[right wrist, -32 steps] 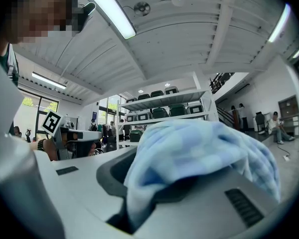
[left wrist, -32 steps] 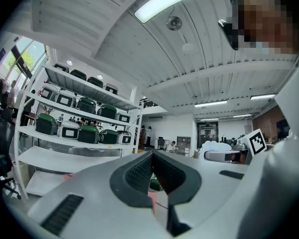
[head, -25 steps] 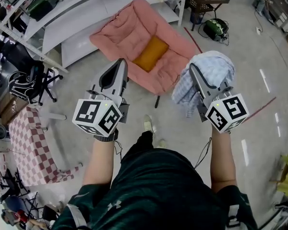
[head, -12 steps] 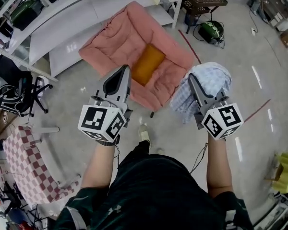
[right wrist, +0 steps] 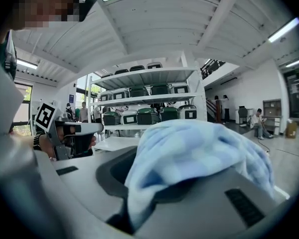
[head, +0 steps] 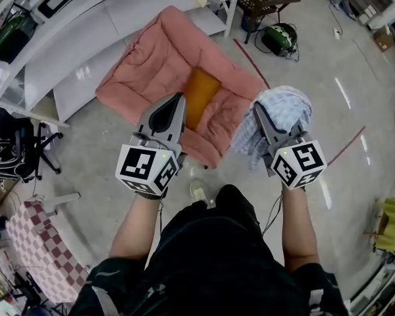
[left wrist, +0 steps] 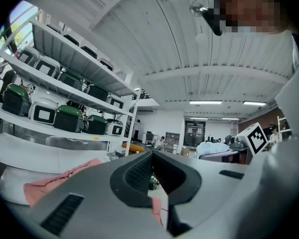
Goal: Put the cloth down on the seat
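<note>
- Both grippers have come closer to the pink seat [head: 151,58] since a moment ago, because we walked toward it. The cloth [head: 286,110] has come along in the same grip.
- White shelves [head: 79,45] stand beyond the seat, far past the tips of both grippers.
- We see the pink seat on the floor right ahead of the left gripper [head: 178,99], and the tip points at its near edge.
- We hold the blue and white cloth up in the air. It is bunched over the tip of the right gripper [head: 260,110] and hangs down past it. It is not on the seat, which is off to the left of this gripper.
- An orange cushion [head: 199,96] lies in the middle of the seat, just ahead of the left gripper's tip.
- Our right gripper's jaws pinch the cloth.
- Our left gripper's jaws are pressed together with nothing between them.
</note>
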Available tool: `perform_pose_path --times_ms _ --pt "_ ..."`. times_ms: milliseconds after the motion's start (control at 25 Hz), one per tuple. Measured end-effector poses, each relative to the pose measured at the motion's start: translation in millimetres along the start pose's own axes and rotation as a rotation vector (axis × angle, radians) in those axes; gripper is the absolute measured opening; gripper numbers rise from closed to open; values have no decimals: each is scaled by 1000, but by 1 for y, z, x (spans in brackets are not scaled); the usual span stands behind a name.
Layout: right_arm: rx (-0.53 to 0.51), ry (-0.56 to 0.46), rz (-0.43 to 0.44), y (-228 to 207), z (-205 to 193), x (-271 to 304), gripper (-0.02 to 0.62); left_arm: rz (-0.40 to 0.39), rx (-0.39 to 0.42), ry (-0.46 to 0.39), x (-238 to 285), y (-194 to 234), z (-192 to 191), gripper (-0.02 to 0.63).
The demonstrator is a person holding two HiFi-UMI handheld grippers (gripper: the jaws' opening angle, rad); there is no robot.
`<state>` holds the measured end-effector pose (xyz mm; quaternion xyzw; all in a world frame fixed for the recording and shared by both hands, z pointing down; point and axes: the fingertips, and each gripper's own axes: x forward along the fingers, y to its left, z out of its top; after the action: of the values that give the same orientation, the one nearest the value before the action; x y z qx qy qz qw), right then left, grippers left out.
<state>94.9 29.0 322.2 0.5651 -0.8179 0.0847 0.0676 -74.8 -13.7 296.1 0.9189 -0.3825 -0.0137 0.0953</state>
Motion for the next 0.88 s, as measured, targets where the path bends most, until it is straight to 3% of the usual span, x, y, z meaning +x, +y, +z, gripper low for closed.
perform_pose_path --times_ms 280,600,880 --pt "1 19 -3 1 -22 60 64 -17 -14 12 23 47 -26 6" --pt "17 80 63 -55 -49 140 64 18 -10 26 95 76 -47 6" --pt "74 166 122 -108 -98 222 64 55 -27 39 165 115 -80 6"
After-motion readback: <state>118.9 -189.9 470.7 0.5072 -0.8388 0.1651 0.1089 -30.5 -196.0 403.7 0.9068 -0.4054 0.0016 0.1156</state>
